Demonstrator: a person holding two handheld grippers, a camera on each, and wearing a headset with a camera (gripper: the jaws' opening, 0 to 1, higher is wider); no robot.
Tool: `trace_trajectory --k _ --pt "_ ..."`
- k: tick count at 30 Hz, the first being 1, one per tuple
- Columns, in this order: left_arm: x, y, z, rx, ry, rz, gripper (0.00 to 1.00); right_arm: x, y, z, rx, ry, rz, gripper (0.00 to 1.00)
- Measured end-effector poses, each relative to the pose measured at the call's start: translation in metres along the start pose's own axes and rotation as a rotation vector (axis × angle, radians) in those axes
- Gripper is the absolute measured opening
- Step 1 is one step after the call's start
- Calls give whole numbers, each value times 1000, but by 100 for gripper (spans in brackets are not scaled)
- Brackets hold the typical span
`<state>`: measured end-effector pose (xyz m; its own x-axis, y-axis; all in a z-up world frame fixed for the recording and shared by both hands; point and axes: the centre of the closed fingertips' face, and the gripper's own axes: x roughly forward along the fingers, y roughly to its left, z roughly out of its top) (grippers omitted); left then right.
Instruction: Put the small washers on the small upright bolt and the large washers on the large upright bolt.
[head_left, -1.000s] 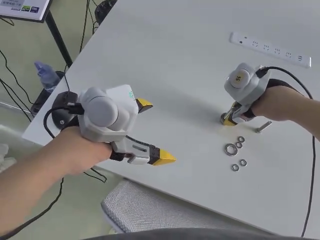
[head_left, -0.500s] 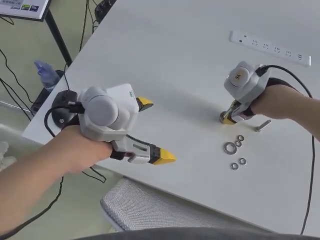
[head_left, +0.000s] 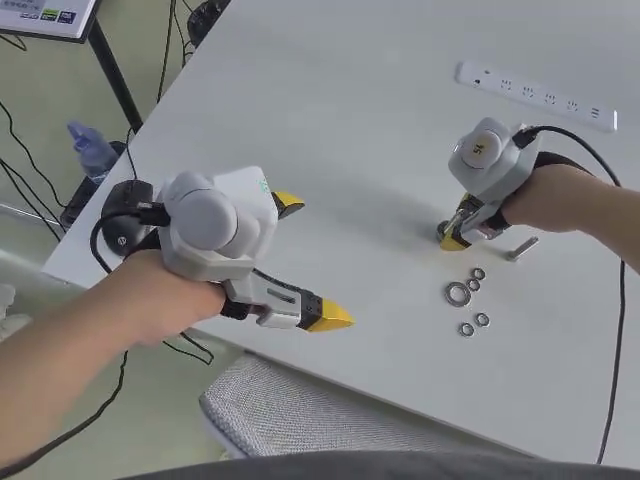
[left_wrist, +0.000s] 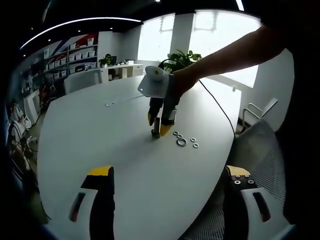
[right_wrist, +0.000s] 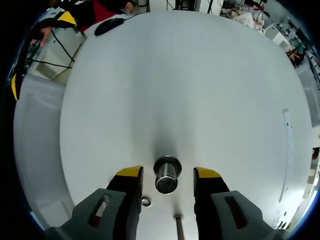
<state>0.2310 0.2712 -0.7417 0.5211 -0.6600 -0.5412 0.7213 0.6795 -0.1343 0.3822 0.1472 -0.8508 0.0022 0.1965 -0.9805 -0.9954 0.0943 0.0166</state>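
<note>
The large bolt (right_wrist: 166, 176) stands upright on the white table (head_left: 330, 120). My right gripper (right_wrist: 168, 173) points down over it, open, one jaw on each side with a gap at both. In the head view this right gripper (head_left: 453, 240) hides most of the bolt. Just right of it the small bolt (head_left: 522, 248) lies on its side. One large washer (head_left: 458, 294) and several small washers (head_left: 474, 284) lie flat in front of the bolts. My left gripper (head_left: 312, 262) hovers open and empty over the table's near left edge, far from the parts. From the left gripper view the washers (left_wrist: 182, 142) lie right of the right gripper (left_wrist: 160, 120).
A white power strip (head_left: 535, 95) lies at the far right of the table. A grey chair (head_left: 300, 420) sits below the near edge. A blue spray bottle (head_left: 93, 148) and cables are off the table to the left.
</note>
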Motion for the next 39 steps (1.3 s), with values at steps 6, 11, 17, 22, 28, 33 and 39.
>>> trace_trajectory --k 6,11,17,22,28,33,39 --pt "3 -2 2 -9 -4 5 92 -12 0 4 7 -34 0 42" --pt "5 -4 6 -5 2 5 95 -30 1 13 3 -89 -9 44" --pt "6 -7 11 4 1 7 96 -51 2 15 -35 -120 -24 46" --pt "6 -5 13 0 4 16 98 -58 -2 7 -48 -145 -21 48" --pt "5 -13 18 -6 -8 -5 100 -72 8 1 -101 -146 -27 48" --pt "4 -15 17 4 6 8 100 -76 16 -6 -135 -156 -35 48" --pt "1 -18 16 -3 7 10 100 -78 39 -16 -187 -145 -14 48"
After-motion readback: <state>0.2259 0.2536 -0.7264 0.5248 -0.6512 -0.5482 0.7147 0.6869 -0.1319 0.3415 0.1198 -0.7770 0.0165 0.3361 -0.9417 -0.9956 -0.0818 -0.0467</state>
